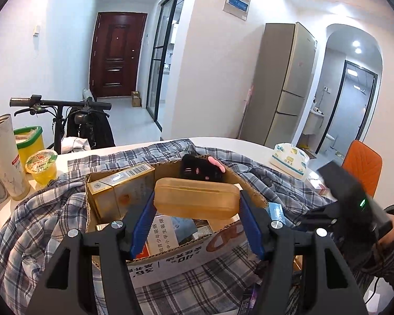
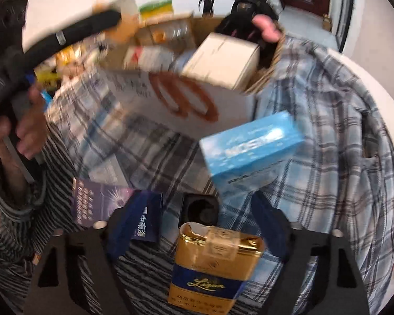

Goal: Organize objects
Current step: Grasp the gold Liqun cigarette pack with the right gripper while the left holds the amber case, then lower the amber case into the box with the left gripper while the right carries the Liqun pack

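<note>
My left gripper (image 1: 197, 204) is shut on a translucent amber case (image 1: 197, 197), held above an open cardboard box (image 1: 186, 257) filled with small cartons. The box also shows in the blurred right wrist view (image 2: 186, 105). My right gripper (image 2: 197, 225) is open and holds nothing. Between its fingers on the plaid cloth lie a gold and blue cigarette pack (image 2: 215, 265) and a small black holder (image 2: 200, 208). A light blue box (image 2: 252, 144) lies just beyond them. A dark blue pack (image 2: 144, 220) lies by the left finger.
A plaid shirt (image 1: 39, 225) covers the white table under the box. A tumbler (image 1: 5, 157), a jelly cup (image 1: 42, 165) and a green-lidded tub (image 1: 30, 141) stand at the left. A tissue pack (image 1: 289, 160) lies at the right. A purple booklet (image 2: 97, 199) lies by the box.
</note>
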`<state>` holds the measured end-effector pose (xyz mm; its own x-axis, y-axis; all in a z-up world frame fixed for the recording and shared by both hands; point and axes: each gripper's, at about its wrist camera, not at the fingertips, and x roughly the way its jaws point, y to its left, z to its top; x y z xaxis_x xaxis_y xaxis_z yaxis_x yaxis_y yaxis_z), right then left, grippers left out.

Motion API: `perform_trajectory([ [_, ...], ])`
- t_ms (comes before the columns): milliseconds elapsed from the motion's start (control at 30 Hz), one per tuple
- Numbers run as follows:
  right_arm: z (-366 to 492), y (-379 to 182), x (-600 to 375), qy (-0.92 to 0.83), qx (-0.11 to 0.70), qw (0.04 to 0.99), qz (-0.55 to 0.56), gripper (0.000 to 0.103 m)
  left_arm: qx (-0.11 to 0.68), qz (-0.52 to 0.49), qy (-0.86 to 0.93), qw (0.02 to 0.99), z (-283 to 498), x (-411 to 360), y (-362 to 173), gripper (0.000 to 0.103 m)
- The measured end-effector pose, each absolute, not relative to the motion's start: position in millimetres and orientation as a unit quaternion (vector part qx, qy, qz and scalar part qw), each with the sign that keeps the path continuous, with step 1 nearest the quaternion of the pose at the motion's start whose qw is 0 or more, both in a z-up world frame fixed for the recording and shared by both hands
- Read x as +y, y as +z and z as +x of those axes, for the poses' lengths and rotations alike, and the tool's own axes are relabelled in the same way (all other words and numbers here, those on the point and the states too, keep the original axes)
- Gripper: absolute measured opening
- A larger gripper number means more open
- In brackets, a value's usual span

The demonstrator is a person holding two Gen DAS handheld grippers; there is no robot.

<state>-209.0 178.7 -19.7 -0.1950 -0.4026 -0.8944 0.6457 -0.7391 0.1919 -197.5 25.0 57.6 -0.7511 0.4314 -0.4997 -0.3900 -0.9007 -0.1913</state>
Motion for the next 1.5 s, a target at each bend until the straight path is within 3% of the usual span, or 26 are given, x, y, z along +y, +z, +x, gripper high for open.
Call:
perform_trajectory([
  [67, -207, -26, 175, -0.758, 0.137, 0.338, 0.541, 0.068, -0.04, -0.275, 0.936, 0.217, -199, 24, 58, 0.064],
  [167, -206, -28, 169, -0.761, 0.161, 0.325, 0.538, 0.044, -0.048, -0.275, 0.936, 0.216, -201, 20, 58, 0.064],
  [300, -209, -24, 171, -0.774, 0.18, 0.307, 0.525, 0.037, -0.058, -0.274, 0.936, 0.214, -203, 17, 59, 0.064],
  [967, -189, 14, 176, -0.815, 0.156, 0.328, 0.451, 0.031, -0.099, -0.262, 0.94, 0.194, -207, -6, 63, 0.064],
  [1500, -200, 124, 170, -0.887, 0.081, 0.351, 0.29, 0.031, -0.106, -0.242, 0.95, 0.169, -206, -13, 67, 0.064],
])
